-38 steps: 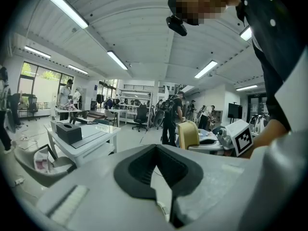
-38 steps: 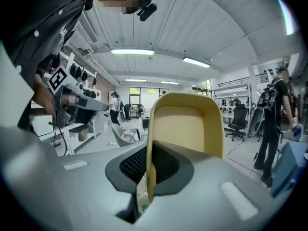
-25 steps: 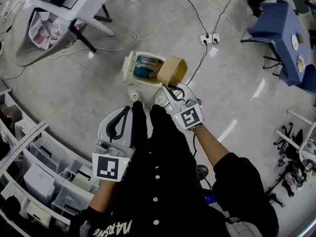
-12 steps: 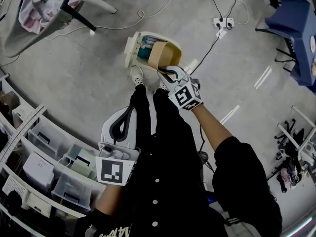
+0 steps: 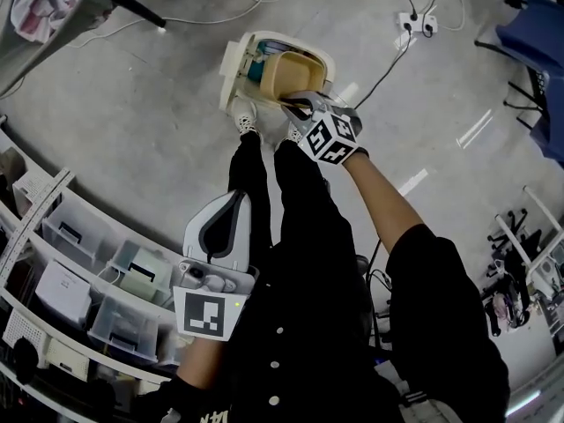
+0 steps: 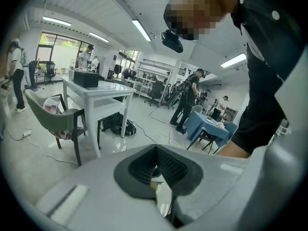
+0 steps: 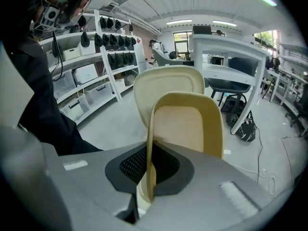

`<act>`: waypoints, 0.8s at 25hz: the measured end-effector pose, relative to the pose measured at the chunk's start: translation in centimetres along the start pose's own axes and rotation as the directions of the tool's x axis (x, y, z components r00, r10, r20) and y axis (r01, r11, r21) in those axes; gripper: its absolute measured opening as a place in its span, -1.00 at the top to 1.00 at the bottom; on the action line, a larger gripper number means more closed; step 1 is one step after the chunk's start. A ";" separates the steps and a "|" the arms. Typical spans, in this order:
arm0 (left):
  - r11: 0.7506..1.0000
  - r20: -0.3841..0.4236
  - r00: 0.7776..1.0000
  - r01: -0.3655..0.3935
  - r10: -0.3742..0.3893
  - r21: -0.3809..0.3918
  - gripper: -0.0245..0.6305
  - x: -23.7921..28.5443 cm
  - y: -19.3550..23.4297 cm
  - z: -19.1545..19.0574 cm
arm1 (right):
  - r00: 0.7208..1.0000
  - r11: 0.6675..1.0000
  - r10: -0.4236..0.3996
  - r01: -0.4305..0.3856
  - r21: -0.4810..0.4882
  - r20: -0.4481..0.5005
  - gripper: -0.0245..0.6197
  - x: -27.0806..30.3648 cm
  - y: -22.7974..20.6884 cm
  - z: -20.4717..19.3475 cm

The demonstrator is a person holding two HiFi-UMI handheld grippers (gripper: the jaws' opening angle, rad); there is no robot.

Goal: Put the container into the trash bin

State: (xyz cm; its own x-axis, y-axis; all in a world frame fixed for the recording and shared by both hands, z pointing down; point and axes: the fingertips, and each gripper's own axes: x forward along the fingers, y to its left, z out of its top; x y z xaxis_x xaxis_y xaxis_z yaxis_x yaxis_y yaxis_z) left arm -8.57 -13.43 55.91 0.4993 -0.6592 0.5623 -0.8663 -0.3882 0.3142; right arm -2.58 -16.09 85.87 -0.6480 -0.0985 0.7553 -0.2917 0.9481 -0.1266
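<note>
The cream trash bin [image 5: 264, 36] stands on the floor just beyond my shoes, with its lid [image 5: 230, 67] flipped open to the left. My right gripper [image 5: 296, 105] is shut on one wall of the tan container [image 5: 295, 70], which sits tilted in the bin's mouth. In the right gripper view the container's wall [image 7: 149, 143] runs between the dark pads of the right gripper [image 7: 150, 160], and the bin's raised lid [image 7: 168, 78] shows behind it. My left gripper [image 5: 239, 197] hangs beside my leg, far from the bin. In the left gripper view the left gripper [image 6: 156, 150] is shut on nothing.
Blue-green rubbish [image 5: 257, 65] lies inside the bin. Shelves with storage boxes [image 5: 88, 280] curve along the left. A power strip with cables [image 5: 414, 21] lies on the floor beyond the bin. A chair [image 5: 35, 11] stands at top left, a blue table [image 5: 542, 25] at right.
My right gripper has come down with the container, from above the bin into its mouth. My left gripper has sunk lower beside my leg.
</note>
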 end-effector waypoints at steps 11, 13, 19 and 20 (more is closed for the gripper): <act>0.995 0.002 0.999 0.053 -0.053 -0.084 0.92 4.5 0.1 -2.4 | 0.967 0.975 0.084 -0.130 -0.182 -0.241 0.85 6.4 0.7 -5.4; 0.995 -0.005 0.998 0.055 -0.055 -0.088 0.92 5.0 0.2 -3.0 | 0.960 0.972 0.071 -0.128 -0.198 -0.272 0.85 7.3 0.3 -6.1; 0.993 -0.015 0.999 0.043 -0.045 -0.111 0.92 5.6 0.9 -4.4 | 0.925 0.953 0.039 -0.147 -0.264 -0.377 0.85 9.8 0.0 -8.0; 0.993 -0.015 0.999 0.041 -0.043 -0.113 0.92 5.6 1.0 -4.5 | 0.920 0.951 0.040 -0.154 -0.267 -0.391 0.85 10.1 0.0 -8.3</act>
State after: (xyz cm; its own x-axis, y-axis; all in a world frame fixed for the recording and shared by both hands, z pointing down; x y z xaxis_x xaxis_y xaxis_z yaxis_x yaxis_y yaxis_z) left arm -6.65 -14.60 62.85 0.5356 -0.6321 0.5600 -0.8410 -0.3392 0.4215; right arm -3.29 -14.60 98.88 -0.3325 0.0650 0.9408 0.0107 0.9978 -0.0652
